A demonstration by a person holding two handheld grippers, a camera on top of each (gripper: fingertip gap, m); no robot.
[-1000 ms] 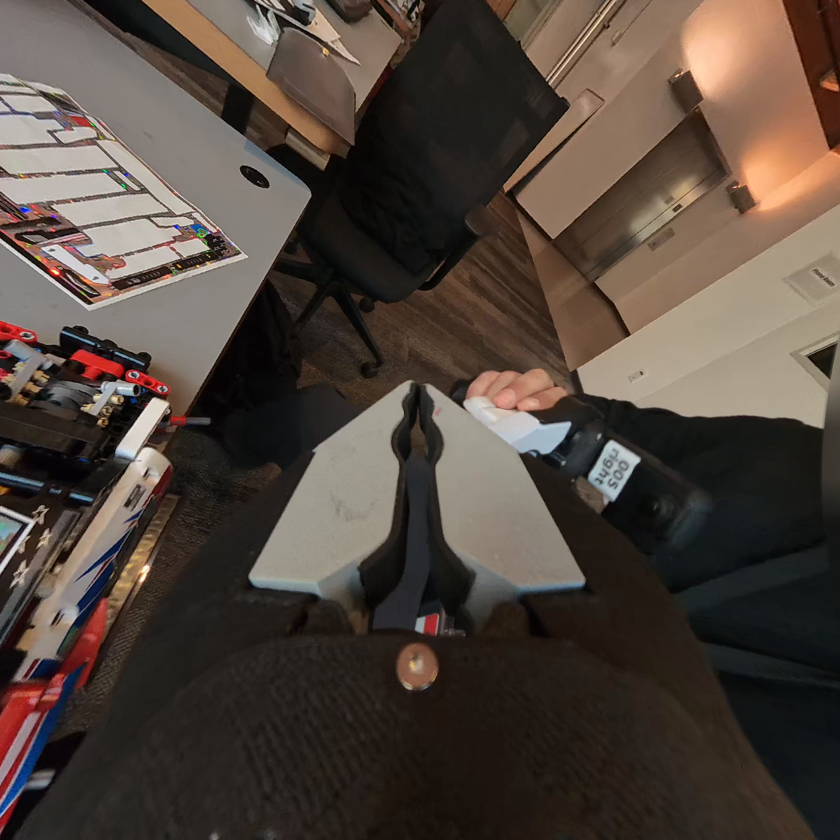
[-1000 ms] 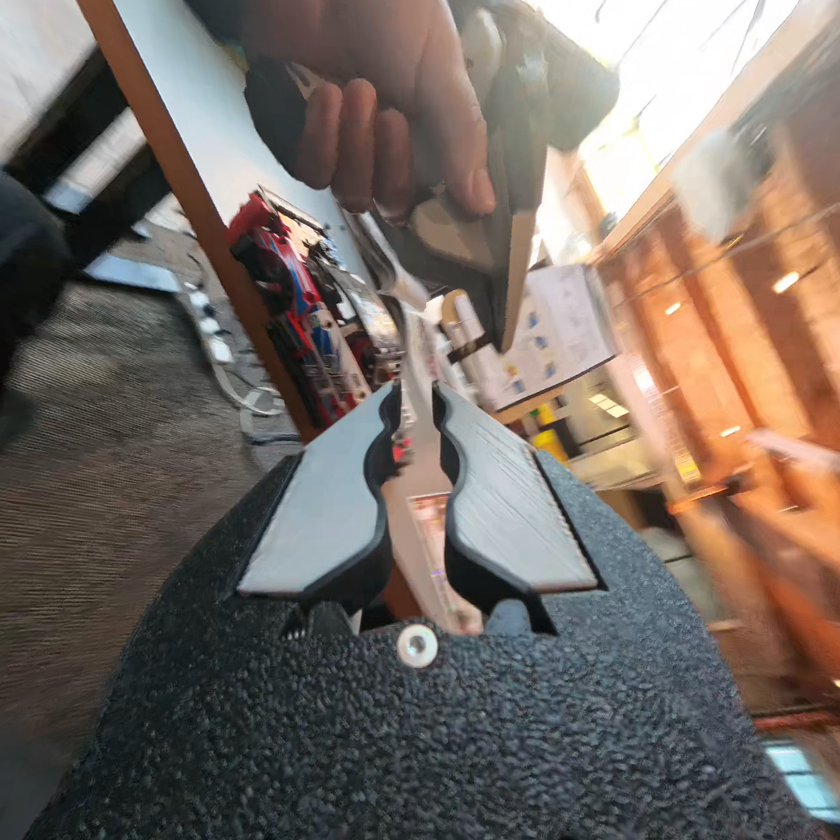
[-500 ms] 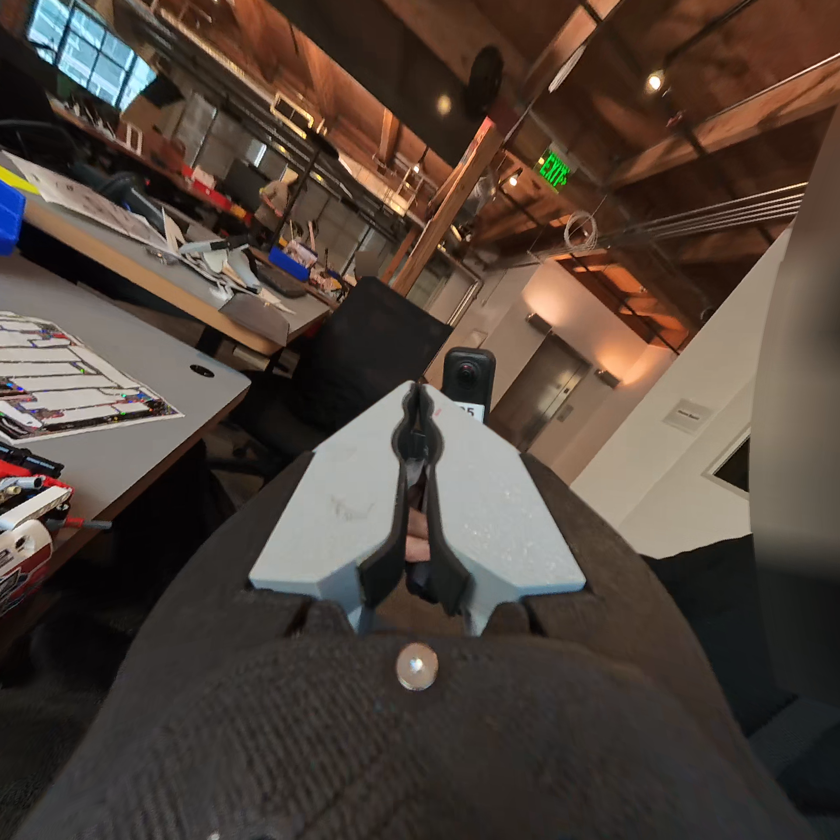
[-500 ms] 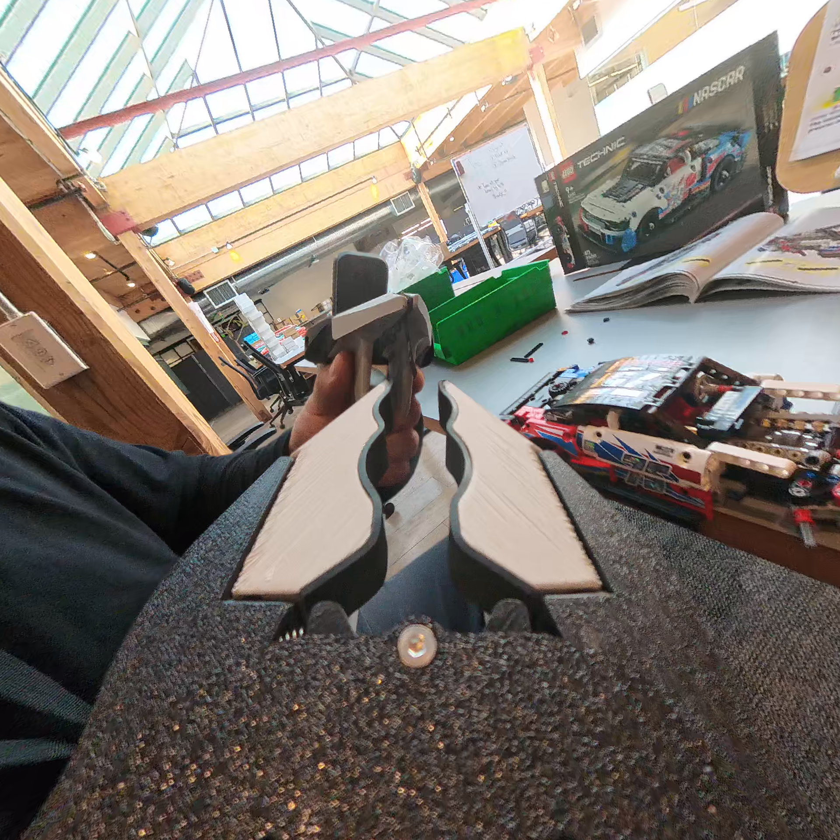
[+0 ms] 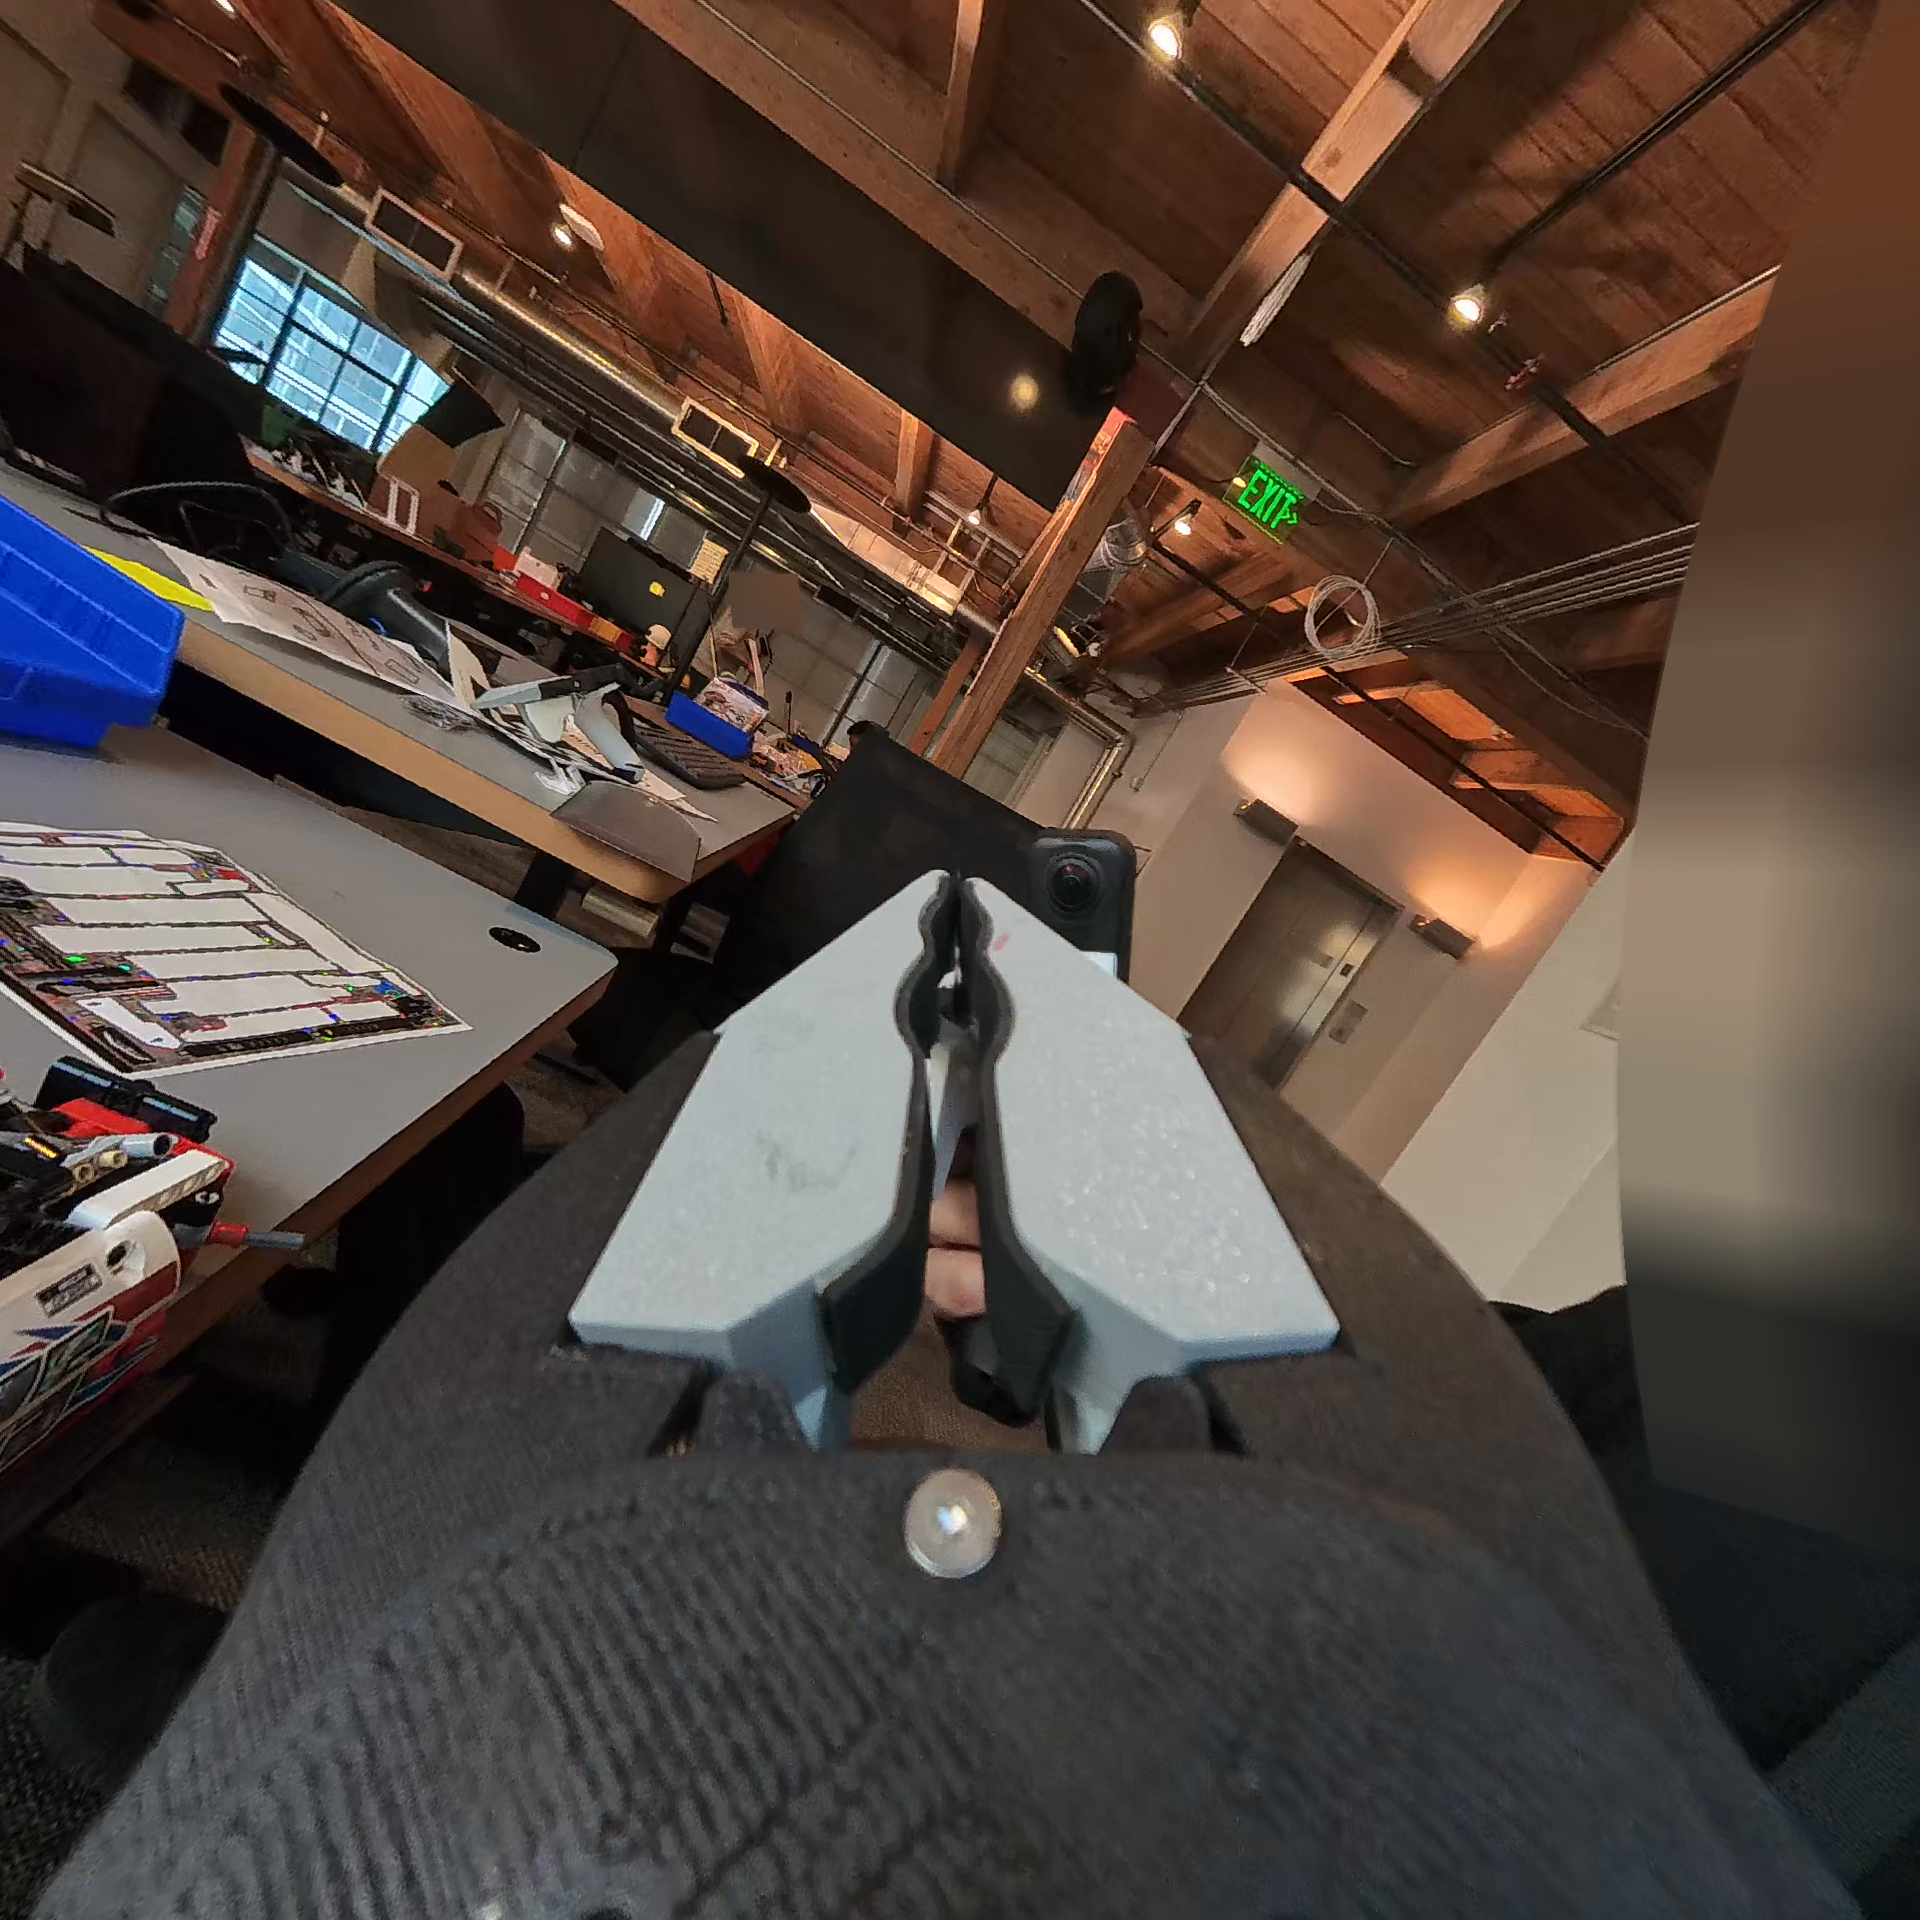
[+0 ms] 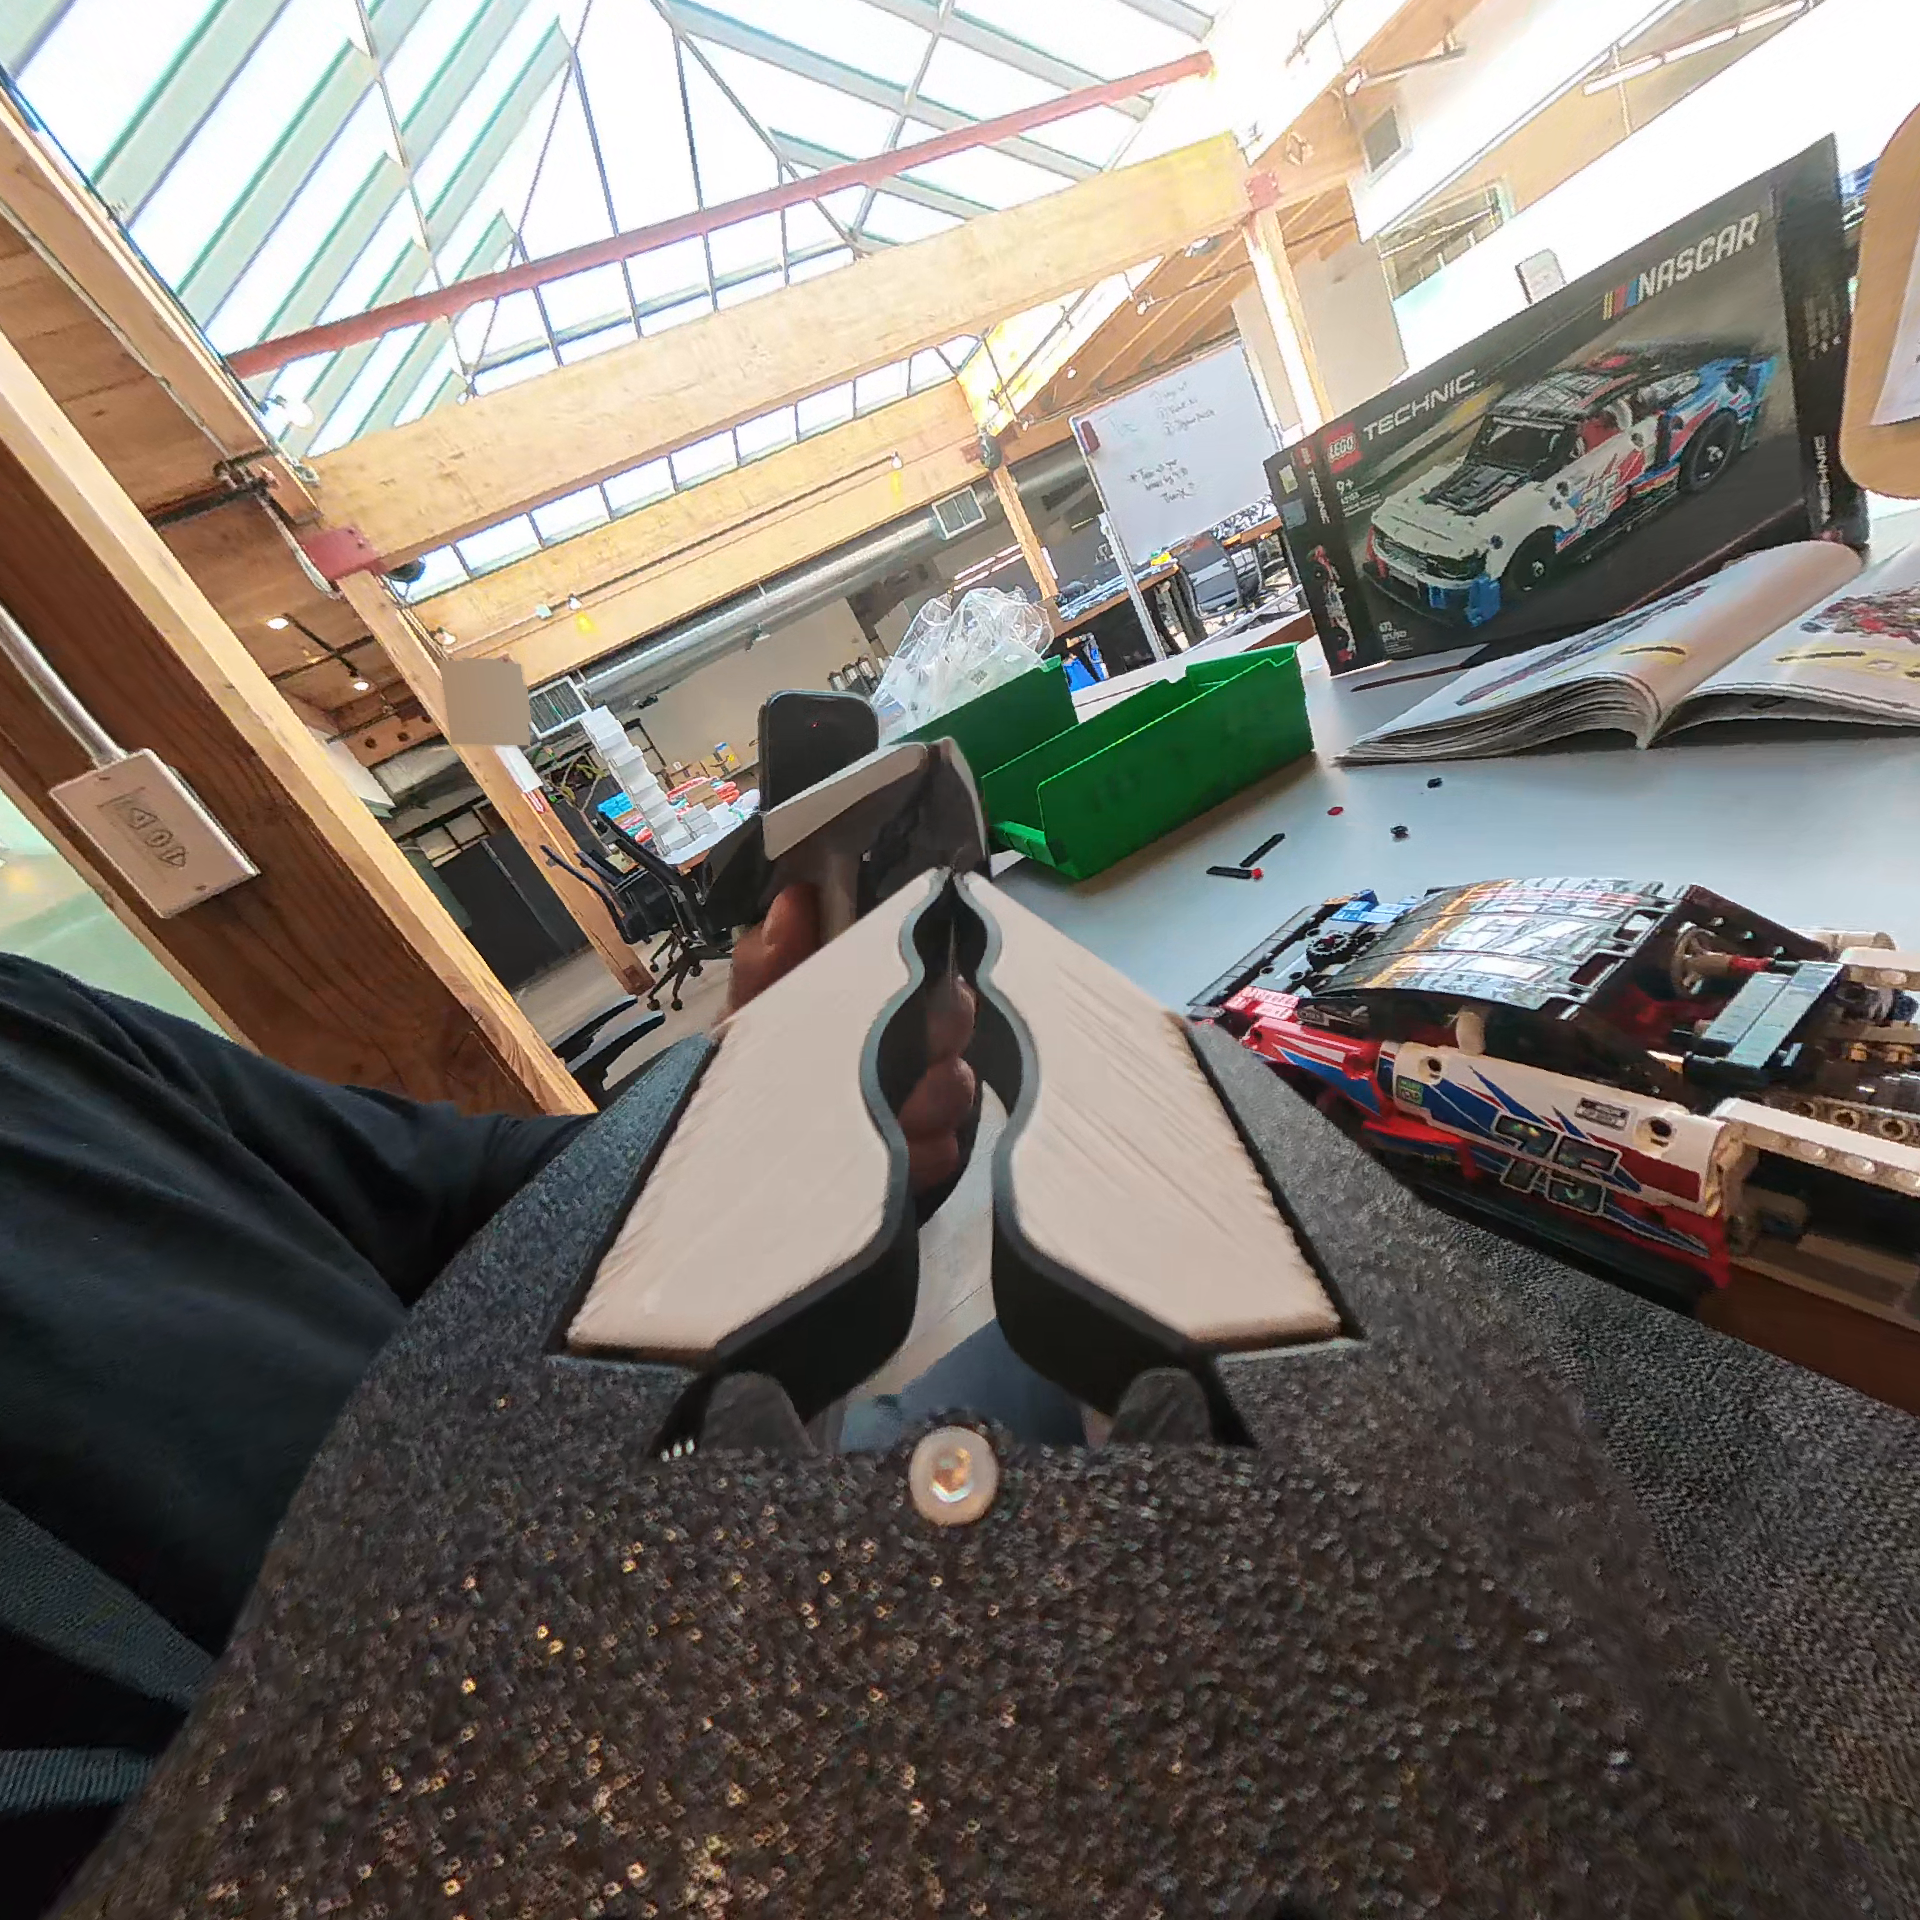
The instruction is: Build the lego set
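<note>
The partly built lego race car [image 6: 1558, 1049], red, white, blue and black, sits at the near edge of the grey table [image 6: 1662, 831]. Its end also shows in the left wrist view [image 5: 94, 1257]. My left gripper [image 5: 954, 896] is shut with nothing between its tips, held off the table's edge. My right gripper [image 6: 951, 889] is shut and empty too. The two grippers face each other: a hand holds the left one [image 6: 868, 821] just beyond my right tips, and the right gripper's camera [image 5: 1081, 894] shows behind my left tips.
A sticker sheet [image 5: 208, 956] lies on the table. An open instruction booklet [image 6: 1662, 675], the set's box [image 6: 1558, 416], two green bins [image 6: 1143, 769] and small loose pieces [image 6: 1247, 857] are farther back. A blue bin [image 5: 62, 644] and a black chair [image 5: 894, 821] stand nearby.
Both grippers swung up from pointing down at the floor to level, facing each other. The right gripper's fingers went from apart to closed. The left stayed shut.
</note>
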